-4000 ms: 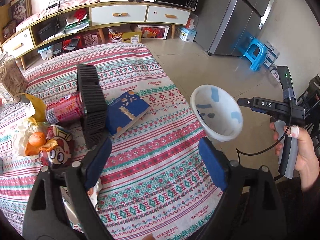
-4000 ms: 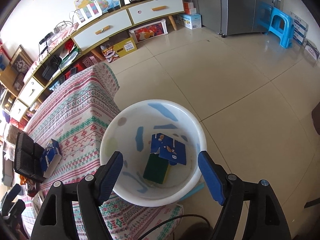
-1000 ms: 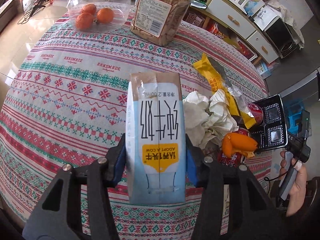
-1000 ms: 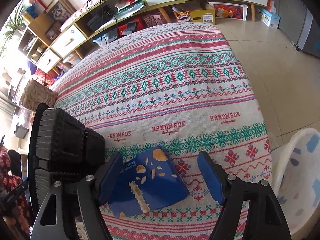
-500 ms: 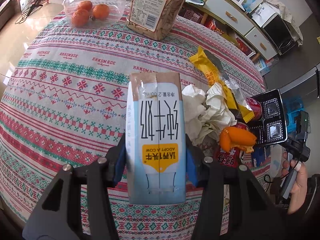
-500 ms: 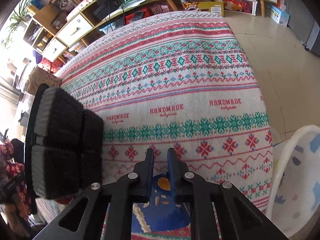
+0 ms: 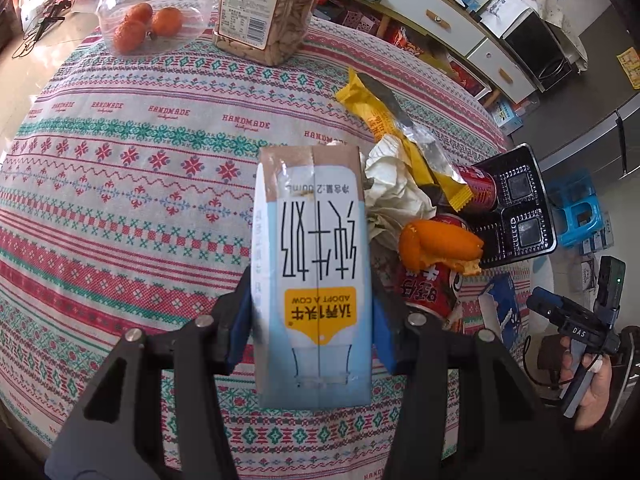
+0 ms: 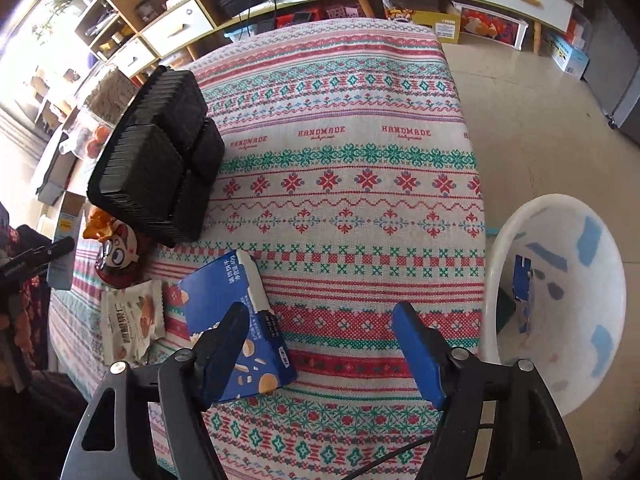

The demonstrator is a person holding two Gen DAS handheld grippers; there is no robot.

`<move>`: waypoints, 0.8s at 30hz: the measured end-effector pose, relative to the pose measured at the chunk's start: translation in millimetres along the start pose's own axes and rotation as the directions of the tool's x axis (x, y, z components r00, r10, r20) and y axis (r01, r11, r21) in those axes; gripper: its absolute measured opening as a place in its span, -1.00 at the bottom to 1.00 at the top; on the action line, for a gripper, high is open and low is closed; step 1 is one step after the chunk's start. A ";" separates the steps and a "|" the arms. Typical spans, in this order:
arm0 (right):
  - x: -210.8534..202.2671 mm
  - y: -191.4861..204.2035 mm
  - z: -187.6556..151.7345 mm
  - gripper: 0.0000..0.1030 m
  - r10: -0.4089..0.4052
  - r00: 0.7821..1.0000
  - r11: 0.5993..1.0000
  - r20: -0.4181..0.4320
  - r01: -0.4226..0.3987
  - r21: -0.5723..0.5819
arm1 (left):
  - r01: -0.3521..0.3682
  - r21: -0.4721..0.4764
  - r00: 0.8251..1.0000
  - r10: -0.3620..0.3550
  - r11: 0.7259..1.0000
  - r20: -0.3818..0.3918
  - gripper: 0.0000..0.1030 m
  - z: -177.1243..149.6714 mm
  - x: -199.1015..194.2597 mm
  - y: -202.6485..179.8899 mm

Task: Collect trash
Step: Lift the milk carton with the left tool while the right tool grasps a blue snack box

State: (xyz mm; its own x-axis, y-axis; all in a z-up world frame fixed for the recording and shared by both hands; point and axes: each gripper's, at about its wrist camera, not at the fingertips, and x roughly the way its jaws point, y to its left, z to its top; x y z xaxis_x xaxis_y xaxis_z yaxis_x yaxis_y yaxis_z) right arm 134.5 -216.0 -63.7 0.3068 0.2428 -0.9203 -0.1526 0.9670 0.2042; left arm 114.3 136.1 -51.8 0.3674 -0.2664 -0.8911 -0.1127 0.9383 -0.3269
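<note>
Left wrist view: the milk carton (image 7: 314,264) is clamped in the left gripper (image 7: 312,324) above the table's (image 7: 120,184) middle; a slip is risked; the right gripper (image 8: 324,344), jaws opening and empty, may nudge the blue box (image 8: 236,320) by the near edge, beside the bin (image 8: 560,384).

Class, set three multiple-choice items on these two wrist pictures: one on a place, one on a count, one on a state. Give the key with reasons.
1. Where is the white bin?
A. on the tablecloth
B. on the floor beside the table
C. on the cabinet

2. How many oranges are in the clear jar?
A. one
B. three
C. six

3. What is the left gripper doing?
A. clamping the milk carton
B. hanging empty
C. gripping a can

Key: B, its rim shows past the table edge, over floor tiles; B, three show through the plastic; A, both pads press the carton's sides.
</note>
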 end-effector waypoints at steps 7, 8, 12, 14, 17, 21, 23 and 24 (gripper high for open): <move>2.8 28.6 -14.5 0.49 0.005 1.000 0.997 -0.021 -0.007 -0.073 | 0.005 0.015 1.000 -0.005 1.000 0.004 0.02 -8.0 -1.1 -7.3; 2.5 35.2 -15.5 0.49 0.012 1.000 0.996 -0.024 -0.014 -0.086 | 0.005 0.014 1.000 -0.005 1.000 0.004 0.02 -8.9 -1.1 -7.9; 10.1 59.0 -22.3 0.50 0.017 0.999 0.989 -0.043 -0.024 -0.147 | 0.004 0.018 1.000 -0.004 1.000 0.006 0.02 -10.8 -0.4 -9.4; 15.9 69.5 -25.7 0.51 -0.002 0.998 0.984 -0.060 -0.009 -0.180 | 0.004 0.019 1.000 -0.004 1.000 0.005 0.02 -12.2 -0.2 -9.3; 24.7 81.2 -29.3 0.51 -0.037 0.996 0.976 -0.082 0.019 -0.215 | 0.008 0.017 1.000 -0.008 1.000 0.002 0.02 -13.4 1.8 -12.7; 36.7 87.1 -30.7 0.51 -0.082 0.991 0.971 -0.106 0.055 -0.234 | 0.012 0.022 1.000 -0.012 1.000 -0.001 0.02 -14.5 3.3 -16.4; 40.6 91.4 -33.3 0.51 -0.096 0.990 0.968 -0.103 0.069 -0.242 | 0.015 0.026 1.000 -0.015 1.000 -0.002 0.02 -15.0 3.7 -18.3; 41.4 93.3 -33.9 0.49 -0.100 0.990 0.966 -0.102 0.072 -0.247 | 0.016 0.028 1.000 -0.016 0.999 -0.003 0.02 -15.4 3.5 -18.9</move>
State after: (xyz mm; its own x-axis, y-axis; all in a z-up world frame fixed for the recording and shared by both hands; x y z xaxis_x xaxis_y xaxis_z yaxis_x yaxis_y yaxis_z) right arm 101.1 -118.4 -94.1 0.2228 0.1353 -0.9654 -0.3568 0.9329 0.0484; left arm 103.4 114.1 -53.6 0.3668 -0.2821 -0.8865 -0.0808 0.9396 -0.3325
